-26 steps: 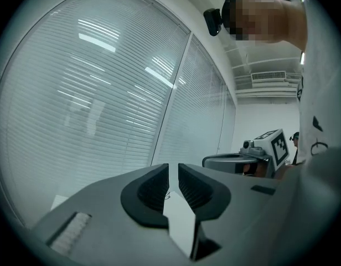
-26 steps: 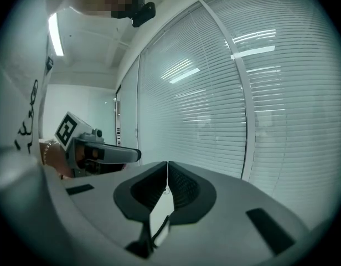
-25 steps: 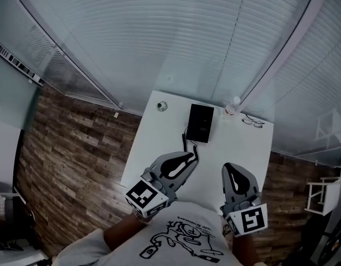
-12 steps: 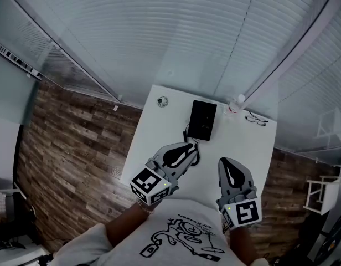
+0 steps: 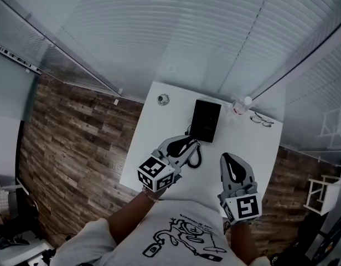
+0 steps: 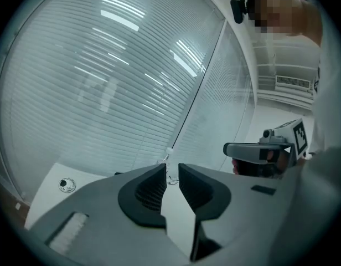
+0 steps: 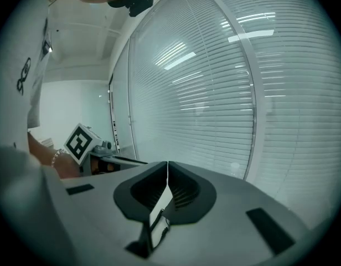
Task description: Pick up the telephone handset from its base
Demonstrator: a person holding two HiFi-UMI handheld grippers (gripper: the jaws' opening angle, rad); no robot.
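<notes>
The black telephone [image 5: 205,121] lies flat on the white table [image 5: 154,143], its handset on the base. Its coiled cord [image 5: 195,155] loops toward me. My left gripper [image 5: 188,143] hangs above the cord, just short of the phone's near end, with its jaws shut on nothing. My right gripper [image 5: 230,159] hovers over bare table to the right of the phone, also shut and empty. In the left gripper view the jaws [image 6: 170,173] hide the phone. Below the jaws [image 7: 168,168] in the right gripper view, a bit of cord [image 7: 159,227] shows.
A small round object [image 5: 163,99] sits at the table's far left. A clear bottle [image 5: 240,105] and a pair of glasses [image 5: 262,120] are at the far right. Glass walls with blinds [image 5: 176,32] stand behind the table. Wood-pattern floor [image 5: 76,143] lies left of it.
Both grippers have come down toward the table. The left one has moved closer to the phone and rolled a little. The right one has shifted only slightly.
</notes>
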